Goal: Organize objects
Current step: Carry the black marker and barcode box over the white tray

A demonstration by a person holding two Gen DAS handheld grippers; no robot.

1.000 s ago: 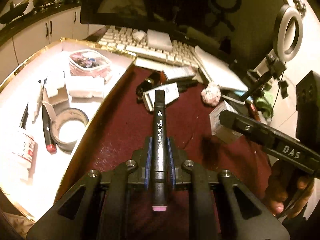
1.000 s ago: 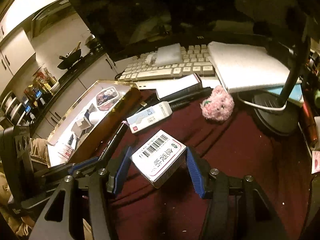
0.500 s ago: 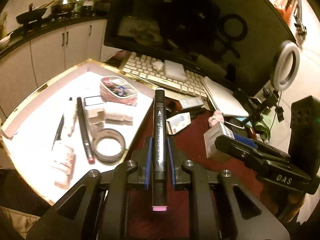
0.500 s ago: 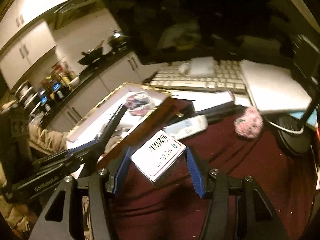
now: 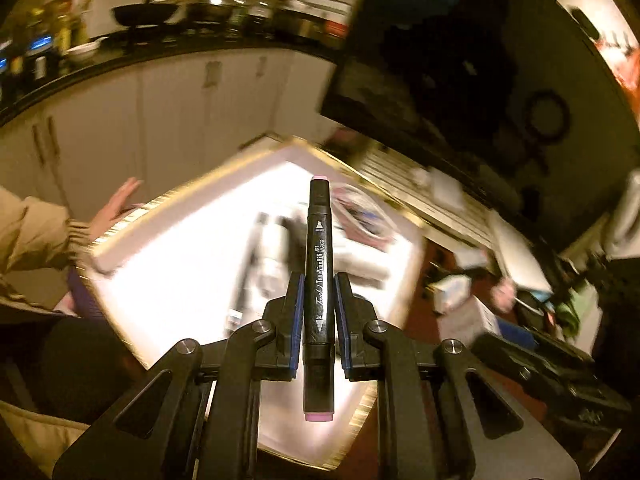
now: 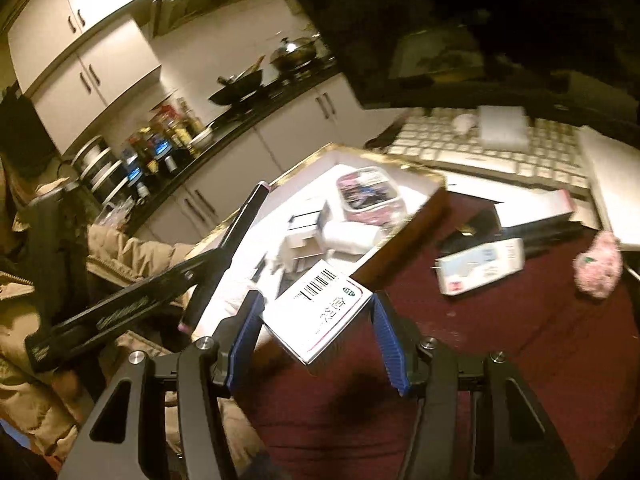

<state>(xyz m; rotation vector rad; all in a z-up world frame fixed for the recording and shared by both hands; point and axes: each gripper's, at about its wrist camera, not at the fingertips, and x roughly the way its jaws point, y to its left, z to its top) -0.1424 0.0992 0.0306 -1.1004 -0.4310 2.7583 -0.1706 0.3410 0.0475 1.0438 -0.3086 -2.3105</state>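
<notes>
My left gripper (image 5: 319, 284) is shut on a black marker (image 5: 318, 264) with pink ends, which points forward over the gold-edged white tray (image 5: 172, 240). In the right wrist view that same marker (image 6: 224, 256) hangs above the tray's near left side. My right gripper (image 6: 316, 308) is shut on a small white box (image 6: 320, 316) with a barcode, held tilted just over the tray's (image 6: 400, 240) front right wall. Inside the tray lie a clear pouch (image 6: 368, 192), small white boxes and pens.
A hand and tan sleeve (image 5: 52, 232) rest at the tray's left edge. On the dark red cloth (image 6: 500, 340) lie a white packet (image 6: 480, 264) and a pink pompom (image 6: 598, 268). A keyboard (image 6: 492, 144), white book and dark monitor stand behind. Kitchen cabinets lie beyond.
Both grippers have swung left from the red cloth toward the tray, each keeping its grip. The marker now hangs over the tray and the box has reached its front right wall.
</notes>
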